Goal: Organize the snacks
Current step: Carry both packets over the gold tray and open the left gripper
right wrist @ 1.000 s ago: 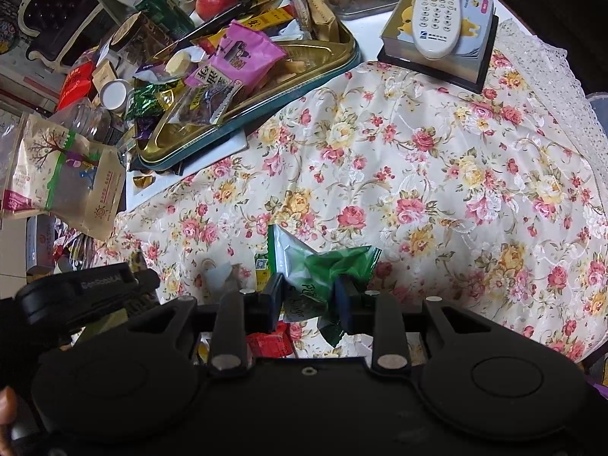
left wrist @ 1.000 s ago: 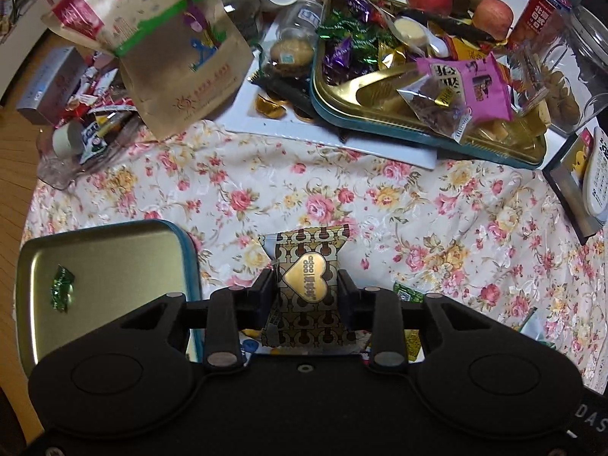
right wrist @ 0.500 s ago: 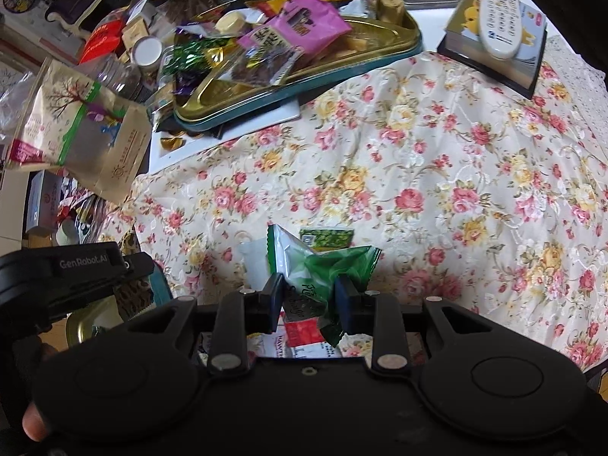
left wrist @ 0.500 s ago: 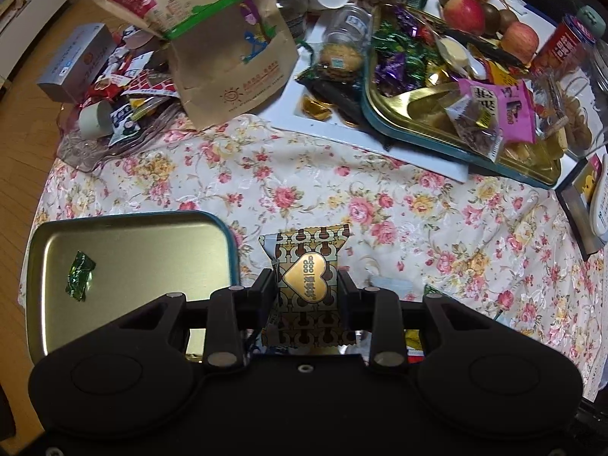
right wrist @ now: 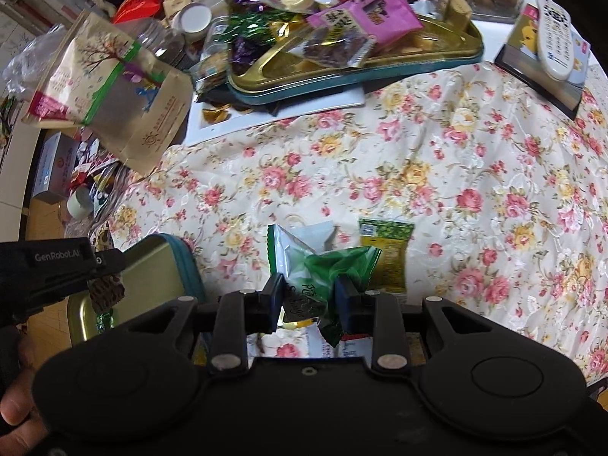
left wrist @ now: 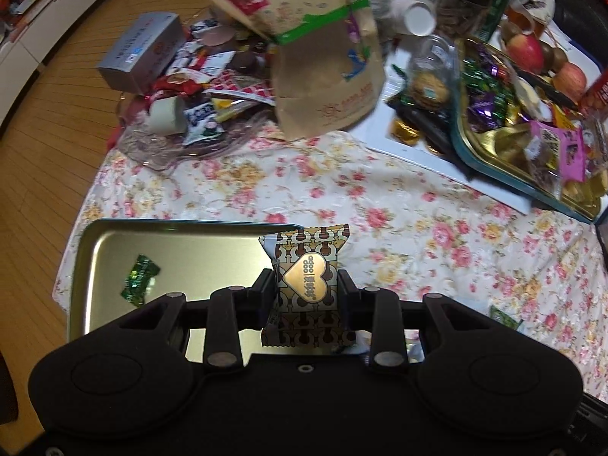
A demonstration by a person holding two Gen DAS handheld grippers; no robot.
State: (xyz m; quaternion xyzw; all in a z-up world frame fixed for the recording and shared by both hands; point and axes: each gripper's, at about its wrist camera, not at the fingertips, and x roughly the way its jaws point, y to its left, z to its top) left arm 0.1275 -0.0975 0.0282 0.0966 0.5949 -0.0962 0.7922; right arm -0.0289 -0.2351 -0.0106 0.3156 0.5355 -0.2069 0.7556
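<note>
Left gripper (left wrist: pixel 306 290) clamped on brown heart-marked snack packet (left wrist: pixel 306 285), above gold tin lid (left wrist: pixel 171 250) edge; green candy (left wrist: pixel 138 279) lies inside at nine o'clock; right gripper (right wrist: pixel 309 298) clamped on green-white packet (right wrist: pixel 315 266) over floral cloth (right wrist: pixel 437 174).

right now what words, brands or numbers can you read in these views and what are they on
"GenRobot.AI" on the left hand-held gripper, seen from the right wrist view.
"adoo" on the gold heart of the brown patterned snack packet held in that gripper; the characters beside it are too blurred to read.
Too small or blurred to read: print on the pink packet, brown paper bag, silver box, remote control, green packet in the right hand-held gripper.
</note>
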